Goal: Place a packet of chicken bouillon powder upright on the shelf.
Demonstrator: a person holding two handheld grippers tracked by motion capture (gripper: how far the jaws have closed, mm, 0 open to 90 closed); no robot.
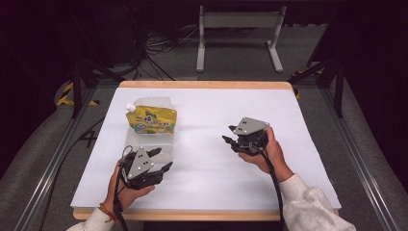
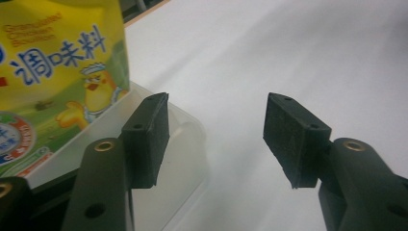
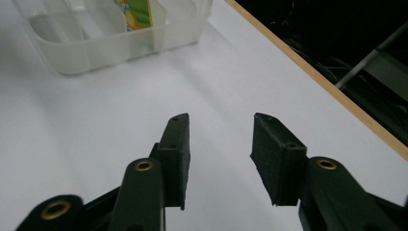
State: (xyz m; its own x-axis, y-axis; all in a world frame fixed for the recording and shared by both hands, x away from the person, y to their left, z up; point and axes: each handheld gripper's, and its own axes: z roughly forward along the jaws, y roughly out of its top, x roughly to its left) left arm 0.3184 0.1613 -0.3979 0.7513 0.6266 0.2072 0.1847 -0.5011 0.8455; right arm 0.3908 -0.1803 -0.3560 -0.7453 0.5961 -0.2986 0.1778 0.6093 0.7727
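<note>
A clear plastic bin (image 1: 155, 144) is sitting on the white counter (image 1: 288, 159) toward its left edge, running from about the middle of that side back toward the far left corner, and a yellow pouch (image 1: 151, 119) with a white spout at its upper left is standing inside it, leaning a little and rising well above the walls. In the right gripper view the bin (image 3: 96, 45) is showing inner dividers that split it into compartments, with the pouch (image 3: 137, 12) lodged against one divider; the other compartments visible there are holding nothing. In the left gripper view the pouch (image 2: 57, 77) is showing blue lettering and a cartoon chick on its yellow-green face, and the rounded near corner of the bin (image 2: 187, 144) is lying just behind the left-hand jaw. The left gripper (image 1: 160, 159) is hovering at the bin's near end, close to its corner, with its jaws spread wide and closing on nothing. The right gripper (image 1: 230, 137) is being held over the bare middle of the counter, well apart from the bin, pointing toward it, with its jaws also parted, somewhat less widely, and gripping nothing. Each gripper is resting in one of the person's hands, which are coming in over the near edge.
</note>
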